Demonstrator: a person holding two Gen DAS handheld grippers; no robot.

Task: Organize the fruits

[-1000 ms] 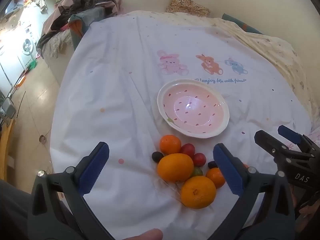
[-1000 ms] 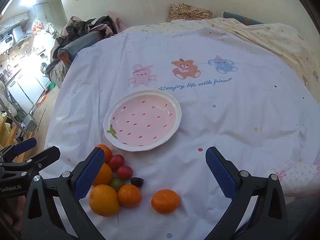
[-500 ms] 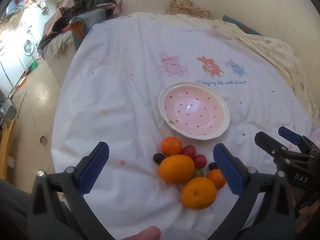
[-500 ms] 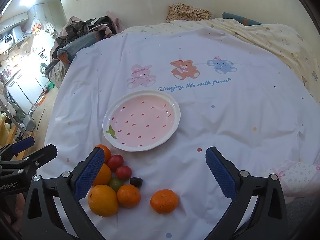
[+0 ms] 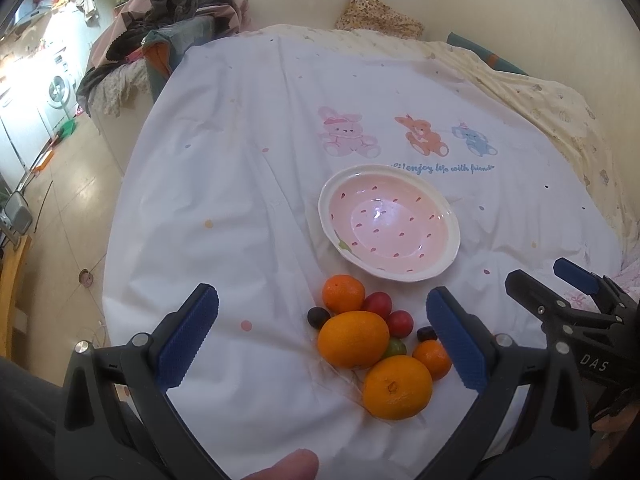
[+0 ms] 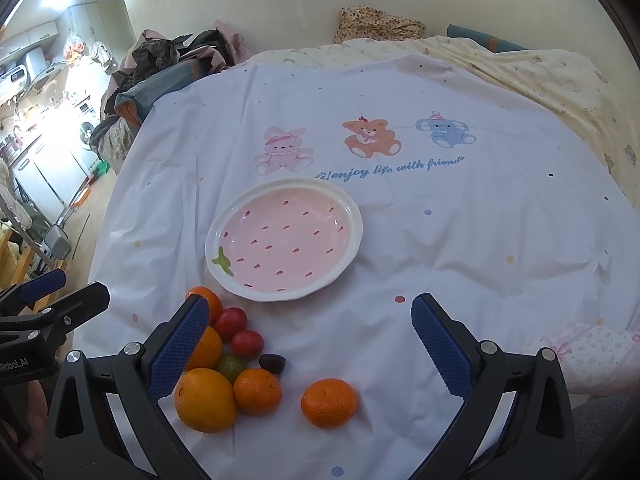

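An empty pink strawberry-pattern plate [image 5: 448, 268] [image 6: 224, 268] sits on a white printed sheet. In front of it lies a cluster of fruit: two large oranges [image 5: 354, 338] [image 6: 205, 399], small mandarins [image 5: 343, 293] [image 6: 257, 391], red tomatoes [image 5: 377, 305] [image 6: 247, 343], a green one [image 6: 231, 365] and dark grapes [image 6: 273, 362]. One mandarin [image 6: 329, 402] lies apart to the right. My left gripper [image 5: 322, 336] is open above the cluster. My right gripper [image 6: 306, 348] is open and empty over the cluster's right side.
The sheet [image 6: 460, 220] covers a bed with a yellow quilt [image 6: 560, 80] at the back right. A pile of clothes [image 6: 172, 60] lies at the back left. The bed's left edge drops to the floor [image 5: 60, 184]. A pink pillow [image 6: 584, 354] lies at the right.
Both views have shifted slightly; the plate and fruit sit a little lower and closer. Both grippers stay open and empty.
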